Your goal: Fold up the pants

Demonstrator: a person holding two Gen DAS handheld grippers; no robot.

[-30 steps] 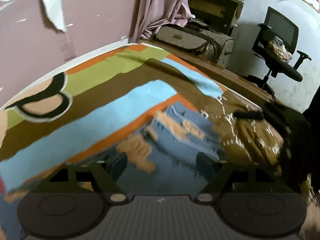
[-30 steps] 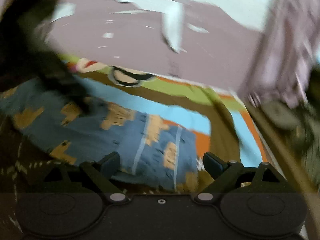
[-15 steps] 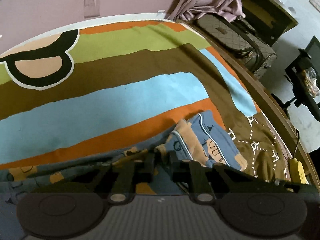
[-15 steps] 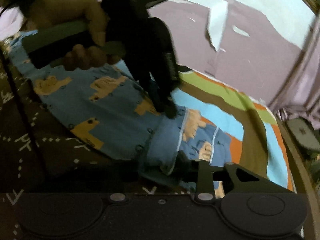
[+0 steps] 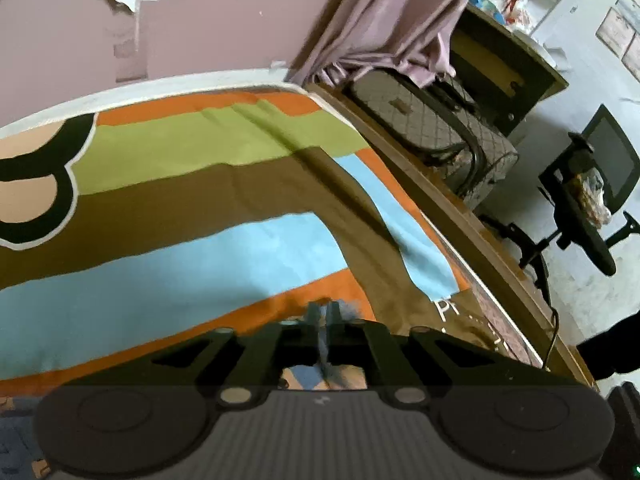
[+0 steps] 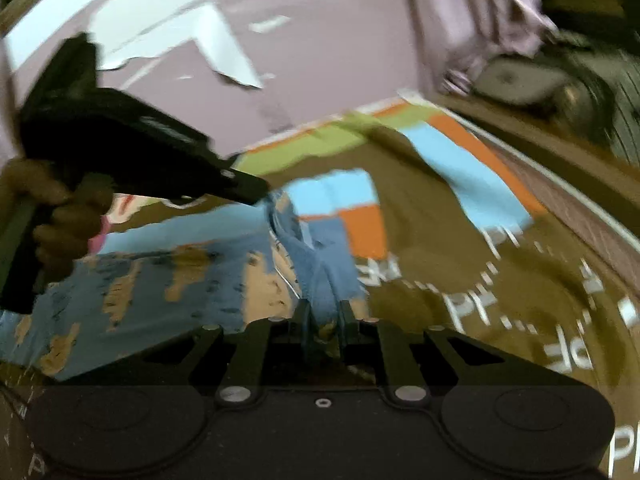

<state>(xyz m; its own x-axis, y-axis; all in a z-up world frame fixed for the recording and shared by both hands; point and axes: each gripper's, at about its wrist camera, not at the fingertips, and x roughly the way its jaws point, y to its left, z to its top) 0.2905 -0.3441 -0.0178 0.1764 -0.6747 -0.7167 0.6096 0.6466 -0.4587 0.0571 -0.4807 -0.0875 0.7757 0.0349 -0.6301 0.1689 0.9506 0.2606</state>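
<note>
The pants [image 6: 168,280] are blue with tan animal prints and lie on a striped bedspread [image 5: 200,184]. In the right wrist view my right gripper [image 6: 325,312] is shut on a bunched edge of the blue fabric. My left gripper [image 6: 256,192] shows there too, held by a hand, its tip on another edge of the same pants. In the left wrist view my left gripper [image 5: 323,314] is shut on a sliver of blue fabric [image 5: 346,307]; most of the pants are hidden below it. The right wrist view is blurred.
The bed's wooden edge [image 5: 472,224] runs along the right. Beyond it stand a checked bag [image 5: 432,120], a hanging mauve curtain [image 5: 384,20] and an office chair [image 5: 592,200]. A mauve wall [image 5: 200,20] is behind the bed.
Both grippers were open above the pants a second ago. They came down, shut on the fabric edges, and now lift and pull them, with the right wrist view swinging.
</note>
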